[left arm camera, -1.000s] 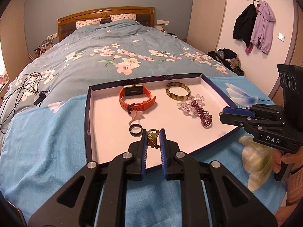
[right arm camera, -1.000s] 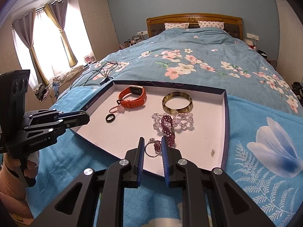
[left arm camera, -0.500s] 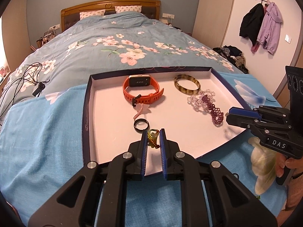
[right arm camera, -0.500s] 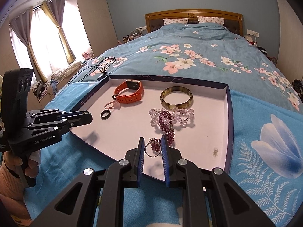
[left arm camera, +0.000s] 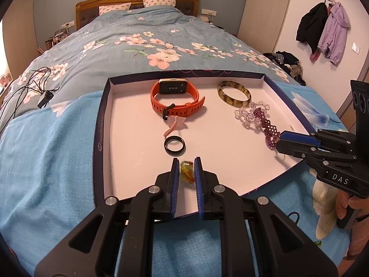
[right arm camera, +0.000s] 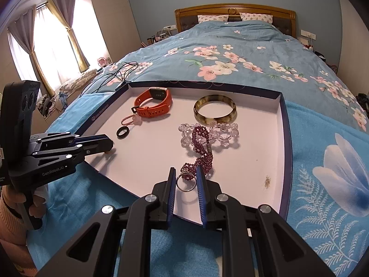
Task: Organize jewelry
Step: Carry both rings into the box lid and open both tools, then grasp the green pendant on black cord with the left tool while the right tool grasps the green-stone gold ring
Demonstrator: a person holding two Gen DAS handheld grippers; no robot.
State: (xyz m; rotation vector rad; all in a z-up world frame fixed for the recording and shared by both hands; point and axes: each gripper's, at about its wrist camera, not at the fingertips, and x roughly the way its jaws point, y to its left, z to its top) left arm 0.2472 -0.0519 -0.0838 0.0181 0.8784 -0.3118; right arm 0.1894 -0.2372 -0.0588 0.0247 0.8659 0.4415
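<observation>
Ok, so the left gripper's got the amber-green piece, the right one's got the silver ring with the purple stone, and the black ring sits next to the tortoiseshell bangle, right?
Not quite. The black ring lies near the pink charm below the orange watch, well apart from the tortoiseshell bangle; the left wrist view shows it. The rest holds: the left gripper pinches the amber-green piece, and the right gripper holds the silver ring.

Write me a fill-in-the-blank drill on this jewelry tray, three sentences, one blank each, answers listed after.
1. The left gripper is shut on a small ring of amber and ____ colours.
2. The watch at the back of the tray has an ____ strap.
3. The right gripper is shut on a silver ring whose top is set with ____ beads, just in front of the purple bead bracelet.

Missing words: green; orange; purple
</observation>
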